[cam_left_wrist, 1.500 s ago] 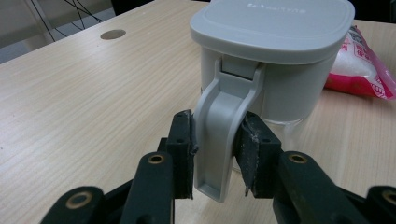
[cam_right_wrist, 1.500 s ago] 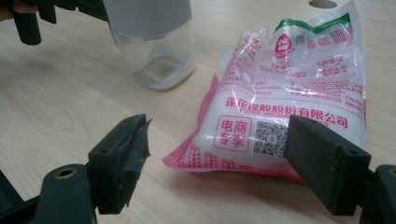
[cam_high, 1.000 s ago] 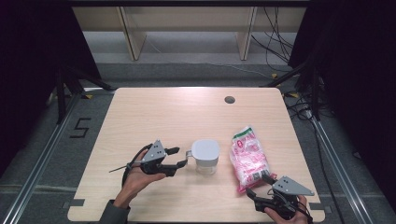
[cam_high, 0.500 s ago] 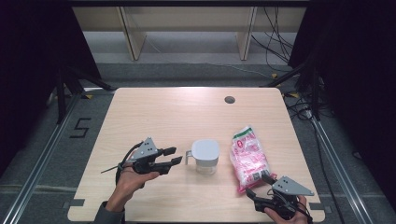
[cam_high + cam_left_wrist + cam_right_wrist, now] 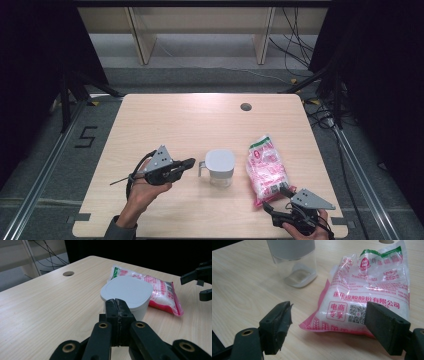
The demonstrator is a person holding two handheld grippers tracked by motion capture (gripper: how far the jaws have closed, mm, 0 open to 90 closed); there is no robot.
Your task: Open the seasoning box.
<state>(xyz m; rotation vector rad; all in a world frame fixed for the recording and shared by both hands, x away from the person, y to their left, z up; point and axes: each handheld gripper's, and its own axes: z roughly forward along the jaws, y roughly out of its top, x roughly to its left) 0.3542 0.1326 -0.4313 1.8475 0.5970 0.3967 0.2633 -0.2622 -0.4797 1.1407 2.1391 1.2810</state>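
A clear cup with a white lid [image 5: 220, 166] and a side handle stands on the table [image 5: 190, 120]; it is the lidded cup [image 5: 127, 291] in the left gripper view. My left gripper [image 5: 191, 163] hovers just left of the handle, apart from it. Its jaws have just been closing and are shut [image 5: 117, 308] with nothing between them. A red and clear bag of white grains [image 5: 265, 170] lies right of the cup. My right gripper [image 5: 276, 198] stands open at the bag's near end, its fingers [image 5: 277, 323] either side of the bag's corner [image 5: 367, 290], not pressing on it.
A round cable hole [image 5: 245, 106] sits in the table's far right. Beyond the table's far edge stands a wooden shelf frame [image 5: 200, 30] with cables on the floor. The right gripper [image 5: 200, 281] shows open at the right edge of the left gripper view.
My left gripper has shut its jaws, drawn back slightly from the cup's handle and risen a little. The right gripper, cup and bag have stayed in place.
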